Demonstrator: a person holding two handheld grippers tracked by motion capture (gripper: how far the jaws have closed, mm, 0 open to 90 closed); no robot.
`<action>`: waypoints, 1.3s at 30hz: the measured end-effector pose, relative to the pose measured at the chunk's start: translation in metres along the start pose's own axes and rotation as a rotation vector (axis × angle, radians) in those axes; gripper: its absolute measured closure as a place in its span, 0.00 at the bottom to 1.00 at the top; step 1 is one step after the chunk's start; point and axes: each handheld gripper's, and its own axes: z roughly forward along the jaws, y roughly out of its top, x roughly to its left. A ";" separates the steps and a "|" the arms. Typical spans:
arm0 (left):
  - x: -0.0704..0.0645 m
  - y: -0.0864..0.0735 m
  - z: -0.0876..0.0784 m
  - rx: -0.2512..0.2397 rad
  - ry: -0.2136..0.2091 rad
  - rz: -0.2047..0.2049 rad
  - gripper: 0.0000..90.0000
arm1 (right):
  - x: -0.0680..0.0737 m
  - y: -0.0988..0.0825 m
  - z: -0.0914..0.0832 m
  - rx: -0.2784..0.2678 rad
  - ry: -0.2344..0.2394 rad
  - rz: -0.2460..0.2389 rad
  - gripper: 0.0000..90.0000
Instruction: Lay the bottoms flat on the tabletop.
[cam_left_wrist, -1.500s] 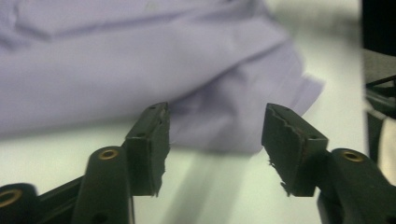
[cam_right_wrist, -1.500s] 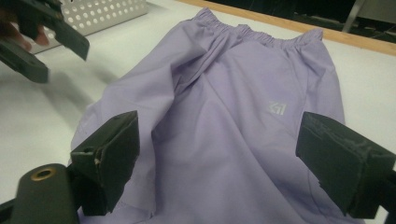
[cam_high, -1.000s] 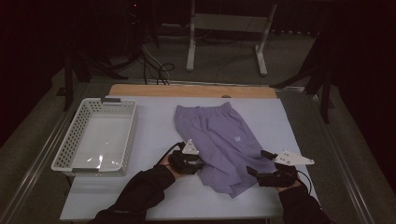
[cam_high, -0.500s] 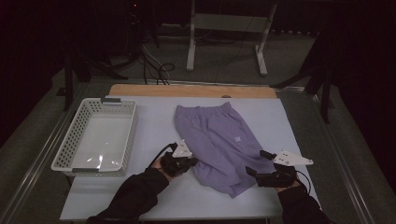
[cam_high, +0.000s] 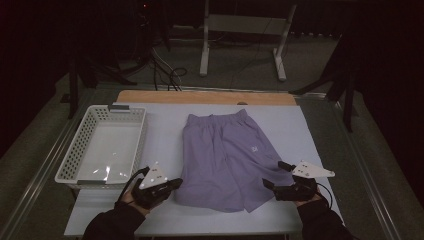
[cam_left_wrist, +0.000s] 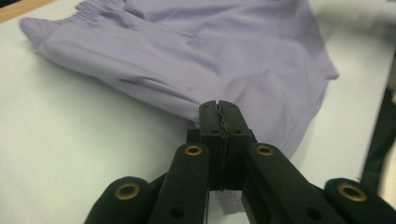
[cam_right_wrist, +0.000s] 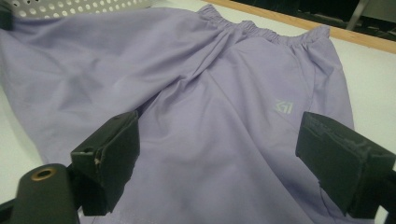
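The lilac shorts (cam_high: 227, 160) lie flat on the white table (cam_high: 160, 150), waistband toward the far edge and leg hems toward the person, with the empty white perforated basket (cam_high: 102, 147) just to their left. The left gripper (cam_left_wrist: 219, 122) has its jaws pressed together on the corner of the near left hem, a thin fold of fabric pinched between the pads. The right gripper (cam_right_wrist: 217, 163) hovers over the right leg with its jaws standing wide apart, gripping nothing.

The step in hand looks like spreading or squaring the shorts. To do it well, the right jaws should take the opposite hem corner before any pulling, so the cloth tensions evenly rather than skewing. A small pale logo (cam_right_wrist: 283, 107) sits on the right leg; its characters are too stylised to read with certainty.
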 end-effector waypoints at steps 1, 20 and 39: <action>0.000 -0.001 -0.004 -0.003 0.004 -0.001 0.99 | 0.000 0.000 0.000 0.004 -0.002 0.004 0.15; -0.016 -0.044 0.006 0.110 -0.222 0.101 0.65 | 0.001 -0.002 0.003 0.014 0.007 0.001 0.15; -0.010 -0.054 0.014 0.188 -0.215 0.157 1.00 | 0.000 -0.002 0.002 0.010 -0.001 0.001 0.15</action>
